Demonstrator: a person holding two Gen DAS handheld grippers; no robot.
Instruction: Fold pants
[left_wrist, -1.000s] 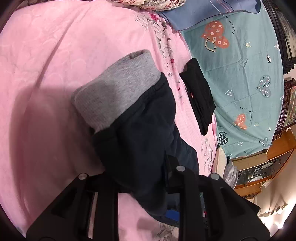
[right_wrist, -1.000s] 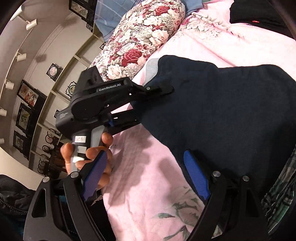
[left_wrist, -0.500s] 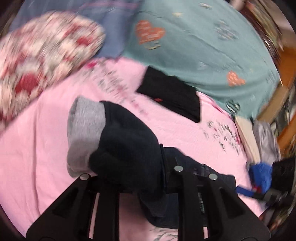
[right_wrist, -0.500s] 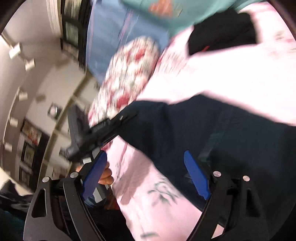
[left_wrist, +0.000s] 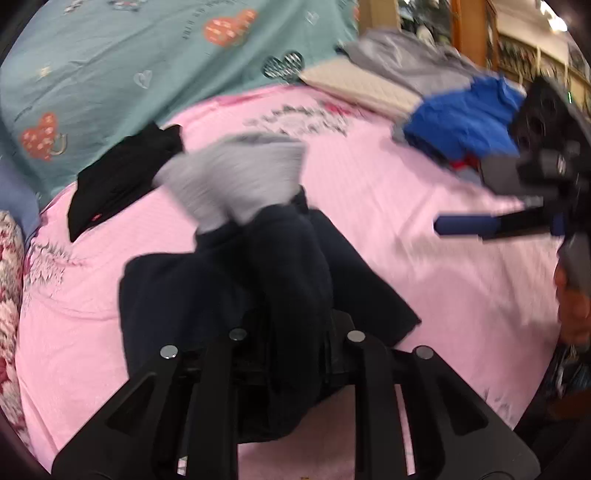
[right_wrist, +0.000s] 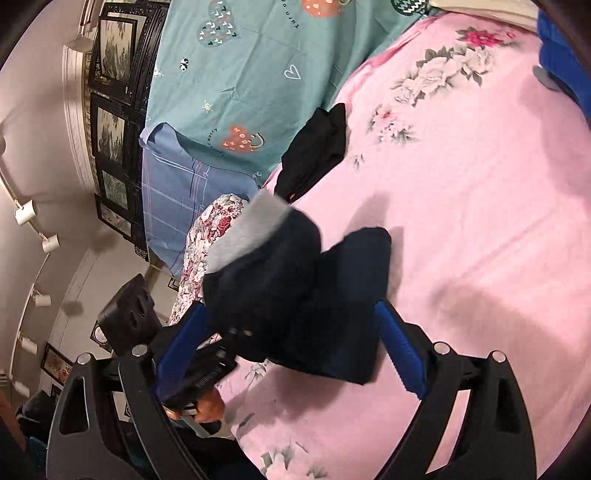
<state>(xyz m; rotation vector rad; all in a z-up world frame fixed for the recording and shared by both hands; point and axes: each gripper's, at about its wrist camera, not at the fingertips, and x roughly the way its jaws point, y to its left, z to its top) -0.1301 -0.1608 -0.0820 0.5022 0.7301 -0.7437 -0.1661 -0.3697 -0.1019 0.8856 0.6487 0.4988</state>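
The dark navy pants (left_wrist: 266, 280) with a grey ribbed band (left_wrist: 236, 181) hang bunched over the pink bedspread (left_wrist: 406, 184). My left gripper (left_wrist: 291, 332) is shut on the dark cloth, which hides its fingertips. From the right wrist, the same pants (right_wrist: 295, 280) and grey band (right_wrist: 251, 229) sit ahead of my right gripper (right_wrist: 288, 310). It is open, with its blue pads (right_wrist: 399, 350) wide apart and pressing on nothing. The left gripper's body (right_wrist: 199, 373) shows there, held by a hand (right_wrist: 210, 406). The right gripper's pad (left_wrist: 465, 225) shows at the right of the left wrist view.
A folded black garment (left_wrist: 122, 181) lies at the far side of the pink bedspread, next to a teal sheet (left_wrist: 110, 66) with hearts. A floral pillow (right_wrist: 207, 240) lies at the left. A blue garment (left_wrist: 465, 118), grey clothes and a cream pad (left_wrist: 354, 85) lie at the far right.
My left gripper has rolled and swept across the bed with the pants, which now hang doubled in a smaller bunch. The right gripper has swung round too, and its jaws stand slightly wider.
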